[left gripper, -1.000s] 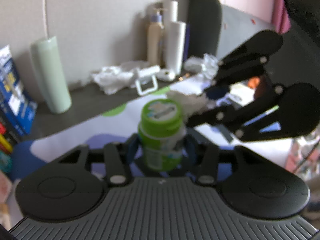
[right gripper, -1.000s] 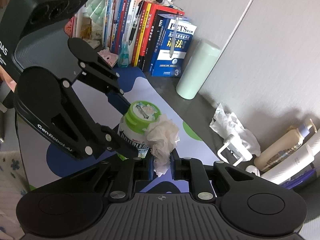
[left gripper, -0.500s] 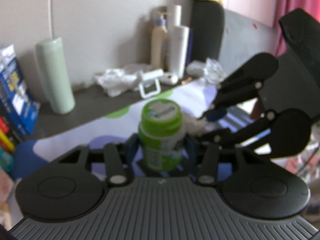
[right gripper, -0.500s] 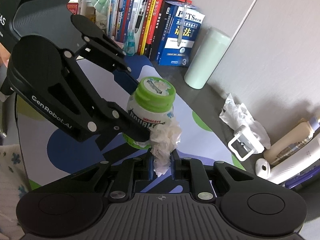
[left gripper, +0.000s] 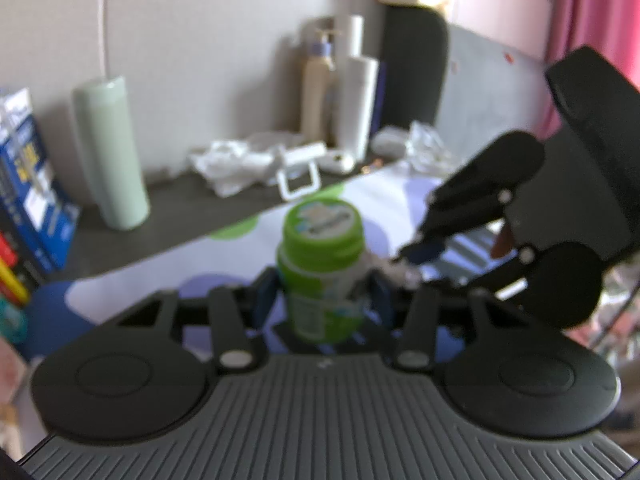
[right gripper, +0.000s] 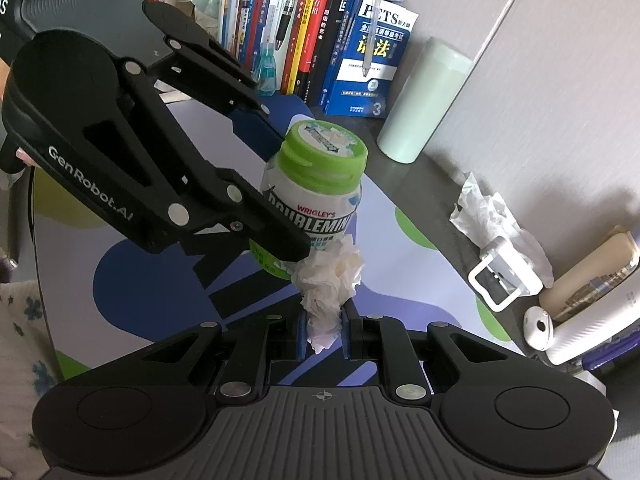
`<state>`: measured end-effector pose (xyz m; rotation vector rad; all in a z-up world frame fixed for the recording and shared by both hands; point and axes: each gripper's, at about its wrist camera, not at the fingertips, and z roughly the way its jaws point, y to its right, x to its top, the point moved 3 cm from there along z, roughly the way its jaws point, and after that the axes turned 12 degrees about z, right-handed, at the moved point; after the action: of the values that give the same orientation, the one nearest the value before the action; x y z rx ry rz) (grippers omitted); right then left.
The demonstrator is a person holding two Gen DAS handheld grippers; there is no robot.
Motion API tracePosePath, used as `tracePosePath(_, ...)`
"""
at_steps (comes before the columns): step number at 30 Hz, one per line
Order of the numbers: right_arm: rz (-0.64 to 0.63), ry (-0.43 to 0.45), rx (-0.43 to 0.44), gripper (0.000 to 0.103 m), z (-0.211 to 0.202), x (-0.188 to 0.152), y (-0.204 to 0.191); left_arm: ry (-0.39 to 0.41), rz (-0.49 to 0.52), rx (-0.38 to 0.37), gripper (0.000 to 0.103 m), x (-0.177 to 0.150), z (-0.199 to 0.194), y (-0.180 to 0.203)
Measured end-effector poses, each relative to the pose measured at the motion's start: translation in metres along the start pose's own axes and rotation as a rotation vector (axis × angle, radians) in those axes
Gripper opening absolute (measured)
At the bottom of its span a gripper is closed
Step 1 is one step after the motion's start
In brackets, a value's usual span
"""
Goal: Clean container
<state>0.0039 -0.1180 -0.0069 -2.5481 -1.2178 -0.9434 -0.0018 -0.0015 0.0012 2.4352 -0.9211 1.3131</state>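
Green-capped and white-bodied, the bottle (right gripper: 316,192) is held upright above the counter (right gripper: 416,280), clamped low on its body by the left gripper (left gripper: 322,300), whose jaws are closed part-way to the bottle's width. Gripping it low leaves the cap, the shoulder and most of the label free to be wiped, as I judge it. Its label reads Wrigley's Doublemint, with a green band at the foot and a printed disc on the ribbed cap; no dirt shows on it, though the left view is blurred.

Against the lower right side of the bottle lies a crumpled tissue (right gripper: 330,280), touching the label just beside the left jaw. The right gripper (right gripper: 325,336) pinches the tissue's tail, its jaws nearly closed on the wad, so the loose bunched end faces the bottle as a soft pad.

Beyond, near the wall, stand a pale green tumbler (right gripper: 426,100), books (right gripper: 316,40) and some lotion bottles (left gripper: 318,92), well apart from the work.
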Motion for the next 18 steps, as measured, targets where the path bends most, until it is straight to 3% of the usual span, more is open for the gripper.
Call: tracePosePath(18, 0.000, 0.051, -0.011, 0.016, -0.018, 0.012, 0.006, -0.021, 0.022, -0.004, 0.047, -0.003, 0.003, 0.004)
